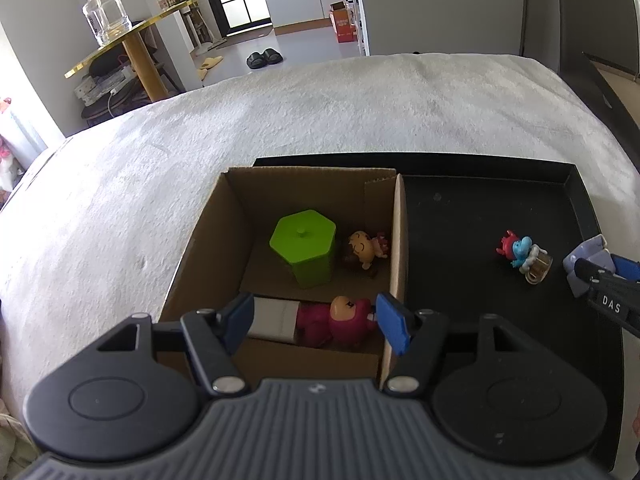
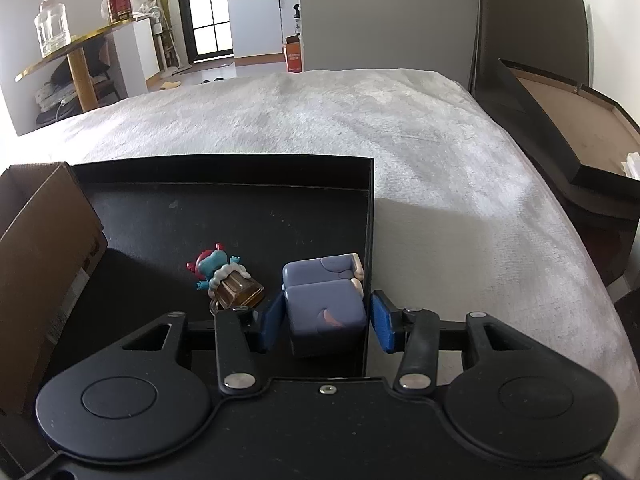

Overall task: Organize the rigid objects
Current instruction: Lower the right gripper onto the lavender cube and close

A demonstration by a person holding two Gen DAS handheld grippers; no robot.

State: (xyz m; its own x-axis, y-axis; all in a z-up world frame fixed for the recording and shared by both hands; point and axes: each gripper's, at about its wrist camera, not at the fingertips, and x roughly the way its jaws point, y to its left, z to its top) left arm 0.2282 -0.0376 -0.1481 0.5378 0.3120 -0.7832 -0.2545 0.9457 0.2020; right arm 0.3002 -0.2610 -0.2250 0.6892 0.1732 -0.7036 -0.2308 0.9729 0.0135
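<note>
A: Cardboard box (image 1: 224, 224) stood in the left part of the black tray (image 1: 576, 200), on the white blanket (image 1: 320, 112). Contents?

B: Green hexagonal pot (image 1: 304, 246), upright, lid on. Small doll (image 1: 366, 250) lay on its side just beside it, against the box's right wall. Pink figure (image 1: 340, 320) lay flat at the near end, long axis running left to right, head toward the right wall, white base (image 1: 274, 318) to the left.

A: Left gripper (image 1: 316, 322)?

B: Jaws spread wide, one blue pad either side of the pink figure; gap showed at the head end, so released, not grasping.

A: Outside the box?

B: Blue figure (image 2: 224, 280) with a beer mug lay tipped on the tray floor, mug toward the camera in the right view. Purple toy (image 2: 326, 308) sat in the tray's right part, close to the right rim, long axis pointing away from the camera.

A: Right gripper (image 2: 326, 320)?

B: Pads flanked the purple toy. Left pad looked touching, right pad stood slightly off. Open, not clenched.
</note>
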